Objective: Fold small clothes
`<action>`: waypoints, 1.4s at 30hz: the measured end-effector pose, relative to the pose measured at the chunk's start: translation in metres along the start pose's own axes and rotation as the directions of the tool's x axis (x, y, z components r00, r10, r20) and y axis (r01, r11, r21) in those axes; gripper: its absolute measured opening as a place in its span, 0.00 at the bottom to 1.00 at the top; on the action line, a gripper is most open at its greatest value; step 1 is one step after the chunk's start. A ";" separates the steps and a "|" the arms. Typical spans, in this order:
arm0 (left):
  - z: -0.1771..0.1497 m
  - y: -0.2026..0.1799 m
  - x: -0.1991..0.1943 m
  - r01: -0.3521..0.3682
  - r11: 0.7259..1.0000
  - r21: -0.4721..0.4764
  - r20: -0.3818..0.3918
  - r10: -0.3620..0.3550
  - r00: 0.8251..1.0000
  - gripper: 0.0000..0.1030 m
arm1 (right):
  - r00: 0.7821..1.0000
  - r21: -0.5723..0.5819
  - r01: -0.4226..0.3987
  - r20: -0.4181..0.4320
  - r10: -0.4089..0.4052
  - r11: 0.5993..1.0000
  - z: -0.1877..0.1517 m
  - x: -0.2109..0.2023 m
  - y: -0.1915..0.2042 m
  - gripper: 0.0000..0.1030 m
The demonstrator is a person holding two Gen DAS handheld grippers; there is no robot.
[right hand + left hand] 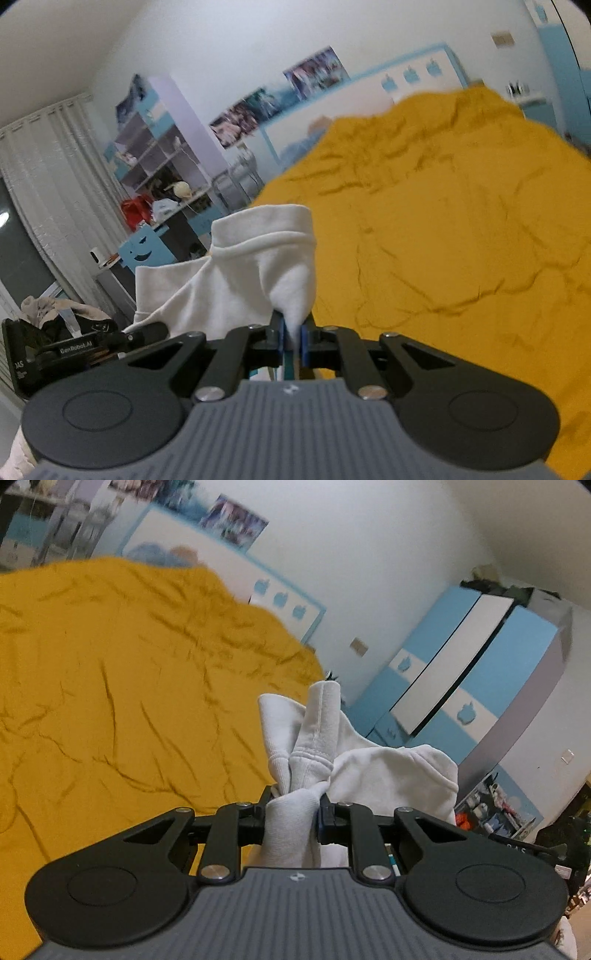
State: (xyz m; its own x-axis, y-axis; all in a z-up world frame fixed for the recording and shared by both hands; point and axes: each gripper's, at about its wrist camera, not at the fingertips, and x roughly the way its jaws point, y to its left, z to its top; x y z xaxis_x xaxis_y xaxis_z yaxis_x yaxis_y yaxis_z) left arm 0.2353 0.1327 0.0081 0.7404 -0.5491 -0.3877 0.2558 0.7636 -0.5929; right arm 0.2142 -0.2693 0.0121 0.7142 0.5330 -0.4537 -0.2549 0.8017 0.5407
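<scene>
Covering the bed, a wrinkled mustard-yellow bedspread (122,686) fills most of both wrist views; a blue-and-white wardrobe (476,686) stands beyond its far edge. A white garment (391,775) hangs raised above the bedspread near that edge, stretched between both tools. Left gripper (291,808): jaws clamped on a thick bunch of the garment, ribbed hem standing upward. Right gripper (293,334): blue pads pressed nearly together on a thin fold of the garment.

Soft white knit garment (388,771) (ribbed hems), creased matt mustard bedspread (110,701), wardrobe (480,672) probably smooth laminate.
</scene>
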 end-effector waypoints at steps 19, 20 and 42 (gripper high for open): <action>-0.027 0.127 0.145 -0.154 0.983 -0.101 -0.413 0.100 0.905 0.30 | 0.946 0.182 0.174 -0.303 -0.114 0.968 -0.029 0.179 -0.121 0.05; -0.029 0.132 0.145 -0.144 0.982 -0.120 -0.415 0.083 0.906 0.31 | 0.946 0.190 0.175 -0.306 -0.111 0.966 -0.031 0.180 -0.125 0.05; -0.032 0.008 0.046 -0.188 0.955 0.230 -0.265 0.247 0.932 0.44 | 0.921 -0.276 0.303 -0.162 -0.355 0.912 -0.061 0.054 -0.016 0.21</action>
State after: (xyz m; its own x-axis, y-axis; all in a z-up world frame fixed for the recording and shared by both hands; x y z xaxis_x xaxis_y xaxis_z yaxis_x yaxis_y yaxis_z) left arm 0.2512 0.1032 -0.0373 0.5885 -0.4128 -0.6952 0.2478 0.9105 -0.3310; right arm 0.2175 -0.2367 -0.0643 0.6421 0.2502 -0.7246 -0.1957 0.9674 0.1605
